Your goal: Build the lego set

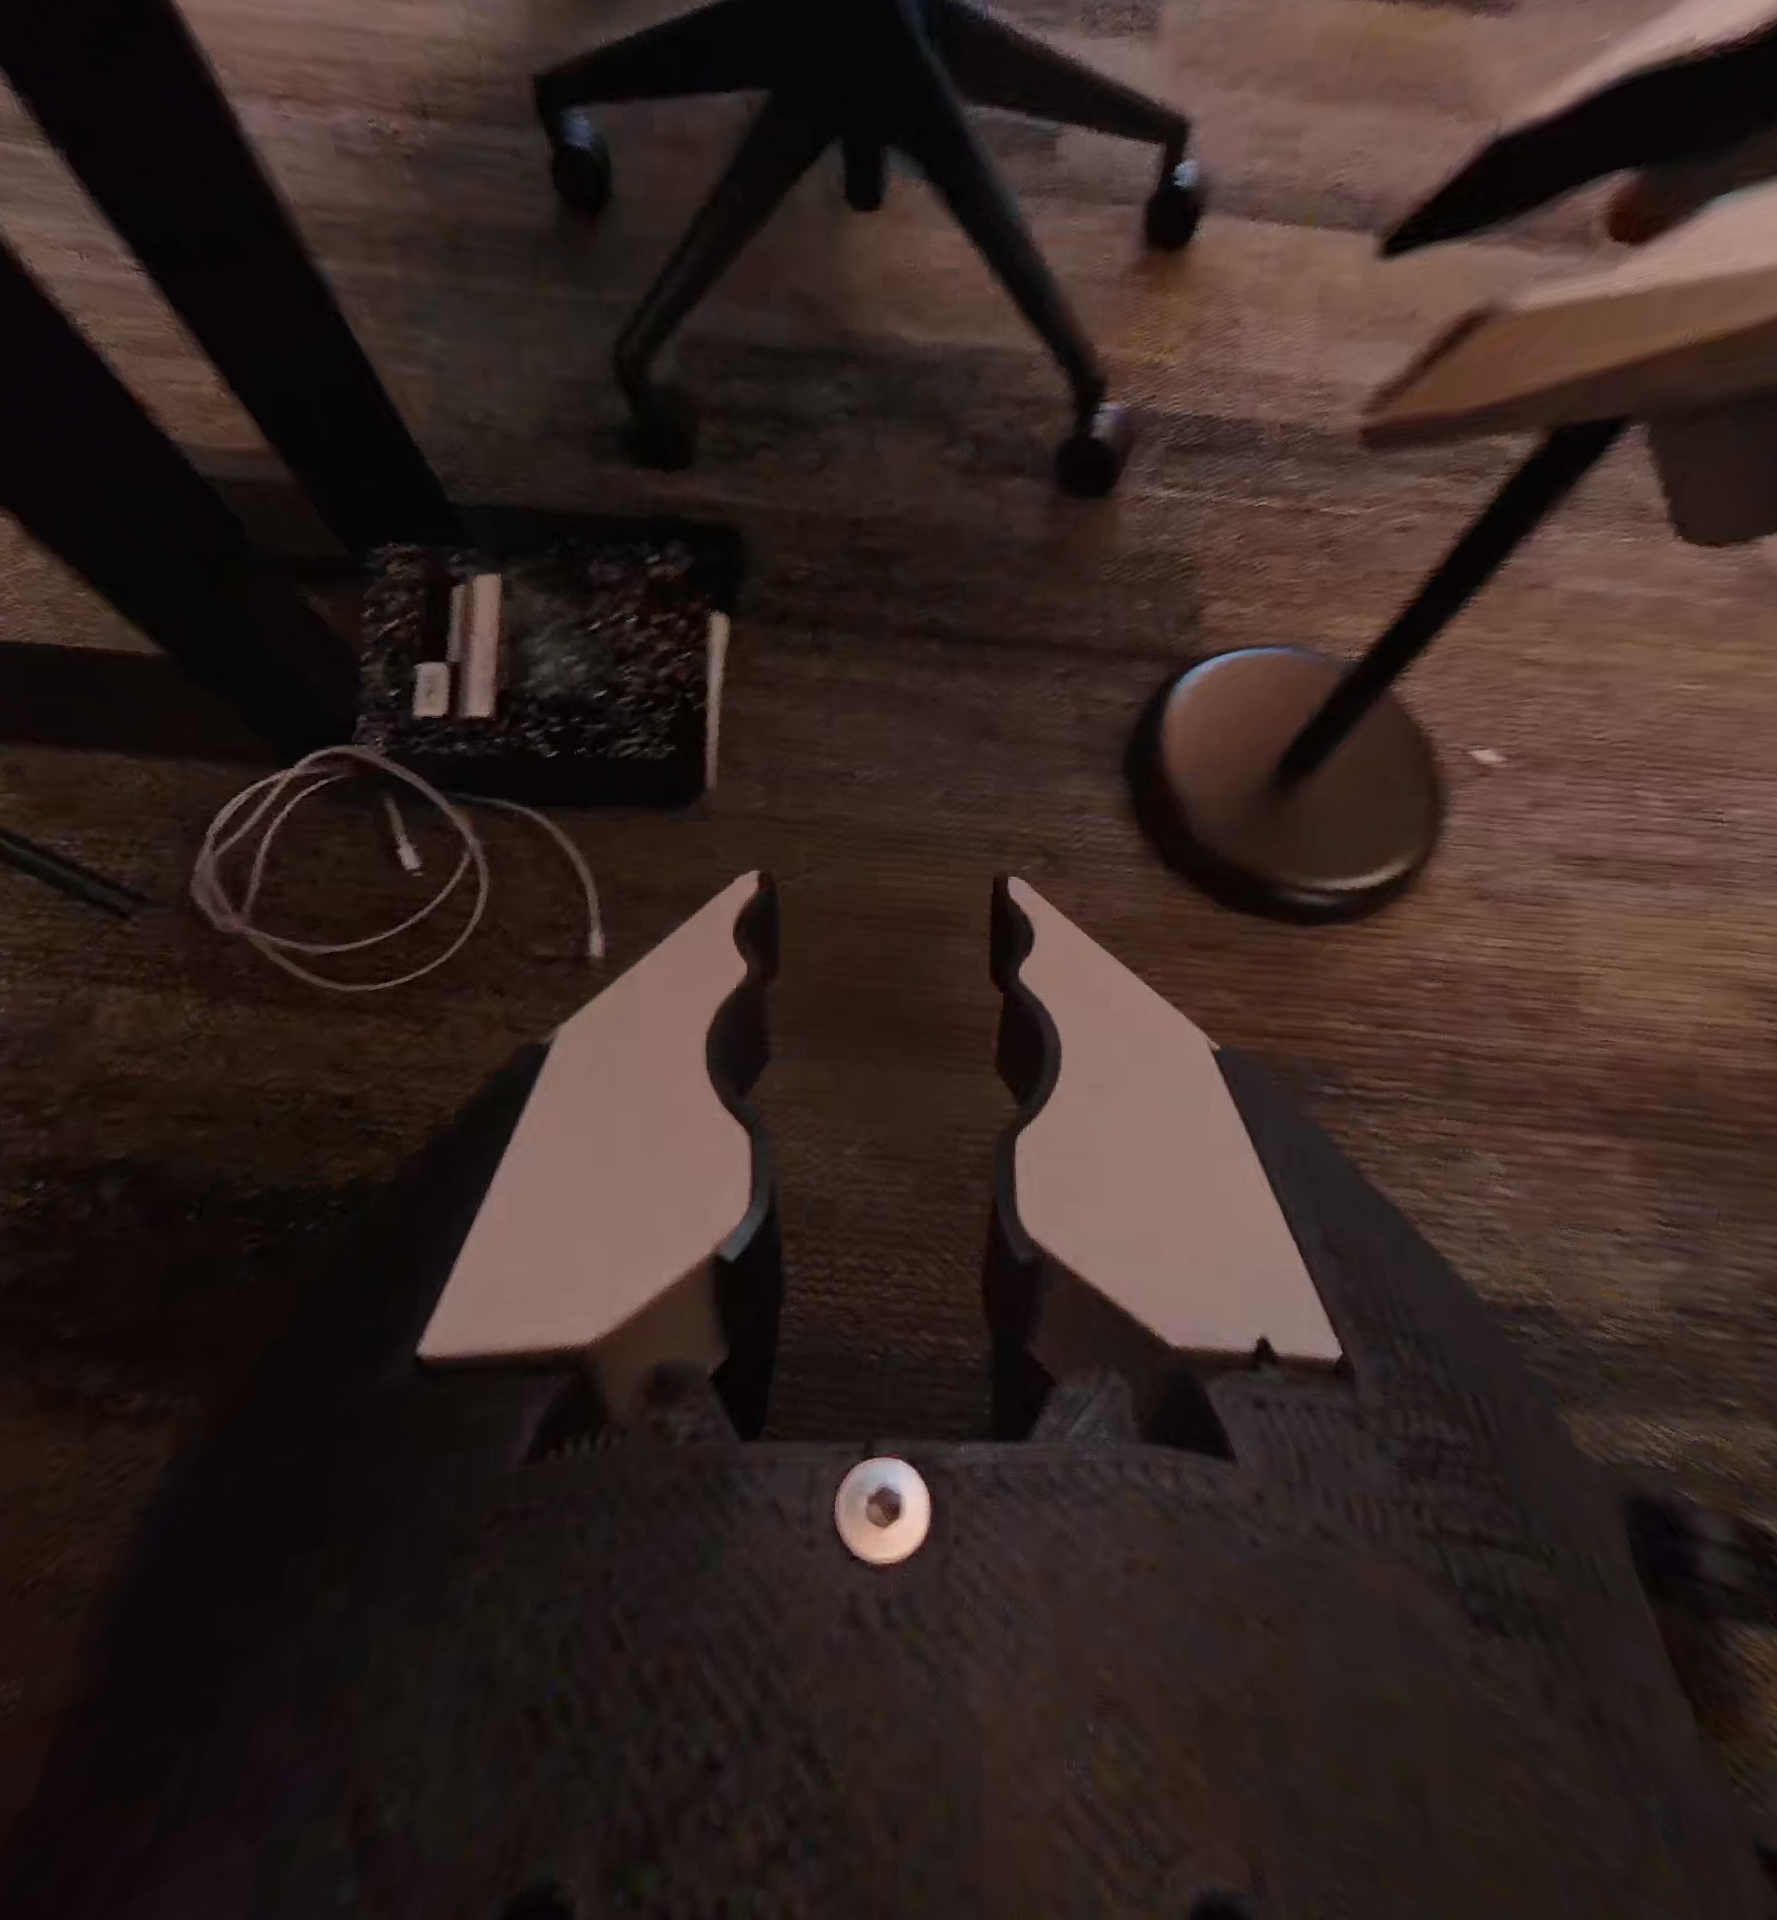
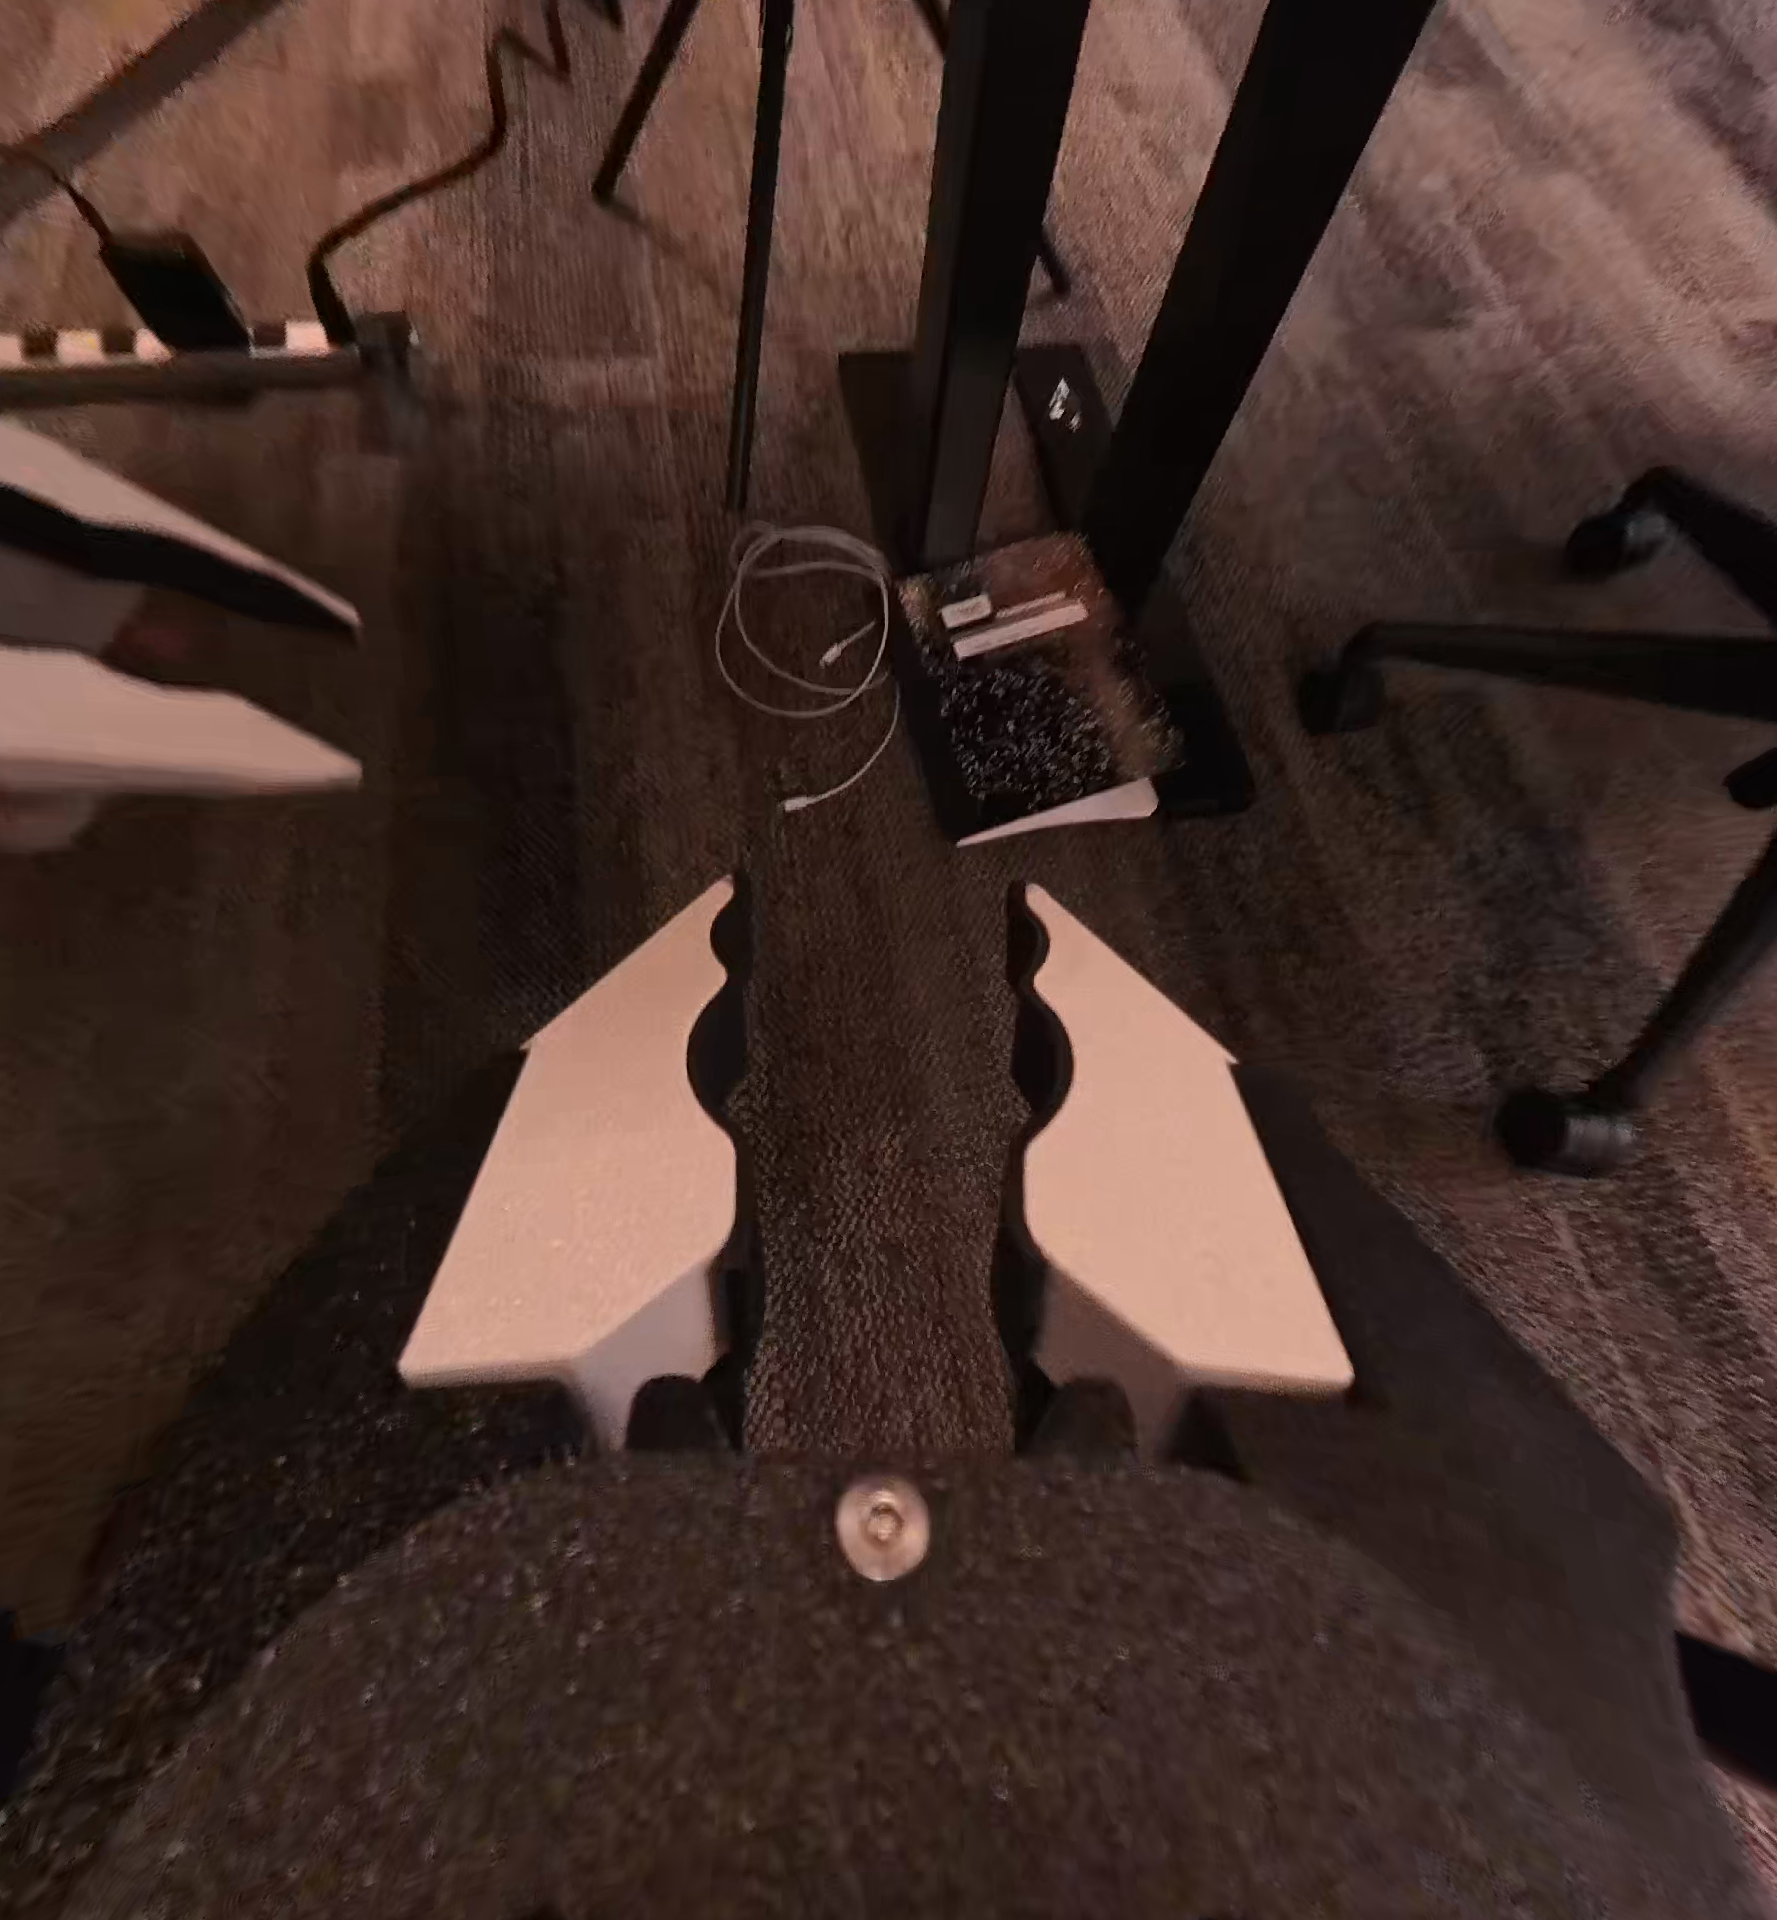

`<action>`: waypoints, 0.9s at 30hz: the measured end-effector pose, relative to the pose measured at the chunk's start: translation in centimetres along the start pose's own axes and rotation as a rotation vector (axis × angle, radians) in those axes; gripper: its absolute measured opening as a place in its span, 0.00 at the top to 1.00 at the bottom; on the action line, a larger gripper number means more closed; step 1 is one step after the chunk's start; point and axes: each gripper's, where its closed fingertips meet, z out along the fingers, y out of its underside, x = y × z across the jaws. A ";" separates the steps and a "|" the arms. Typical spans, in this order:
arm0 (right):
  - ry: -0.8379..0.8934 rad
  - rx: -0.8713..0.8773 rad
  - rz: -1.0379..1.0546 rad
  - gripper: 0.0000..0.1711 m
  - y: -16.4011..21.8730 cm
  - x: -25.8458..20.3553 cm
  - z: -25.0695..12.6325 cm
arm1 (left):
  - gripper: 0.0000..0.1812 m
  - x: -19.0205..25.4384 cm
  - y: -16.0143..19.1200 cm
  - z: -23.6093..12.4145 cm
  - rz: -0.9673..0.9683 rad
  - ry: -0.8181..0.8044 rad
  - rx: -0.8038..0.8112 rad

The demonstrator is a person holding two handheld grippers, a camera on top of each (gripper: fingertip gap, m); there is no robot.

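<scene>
Your left gripper [image 1: 884,914] fills the bottom of its view, jaws parted with only carpet showing in the gap; it holds nothing. Your right gripper [image 2: 879,914] sits the same way in its own view: parted, empty, pointed down at the carpet [image 2: 240,1039].

No lego pieces show in either view, so you cannot place the set from here. Judging by that, building has not begun, or you are between steps. The next move calls for lifting both grippers off the floor and finding the bricks before you close on anything.

Watch what crowds the floor. A white cable [image 1: 344,862] lies coiled at centre left of the left view, just beside a dark speckled box [image 1: 551,665]. Black table legs [image 1: 157,343] rise at upper left, touching or nearly touching that box. An office chair base [image 1: 863,208] spreads its castors across the top. A round stand base [image 1: 1289,779] with a slanted pole sits at centre right. Your other gripper's fingers [image 1: 1642,312] intrude, blurred, at upper right.

Open carpet lies straight ahead between your jaws and along the lower left of both views; move there, clear of the cable loops.
</scene>
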 end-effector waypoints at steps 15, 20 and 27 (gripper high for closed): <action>-0.100 0.071 -0.070 0.75 17.8 -5.4 18.6 | 0.74 -15.3 19.6 -0.7 -0.188 -0.394 0.137; -0.135 0.102 -0.051 0.76 16.4 -7.9 22.8 | 0.73 -17.1 23.2 -5.9 -0.177 -0.365 0.037; -0.170 0.100 -0.045 0.79 14.8 -9.4 31.2 | 0.71 -24.3 27.5 -8.4 -0.224 -0.421 0.019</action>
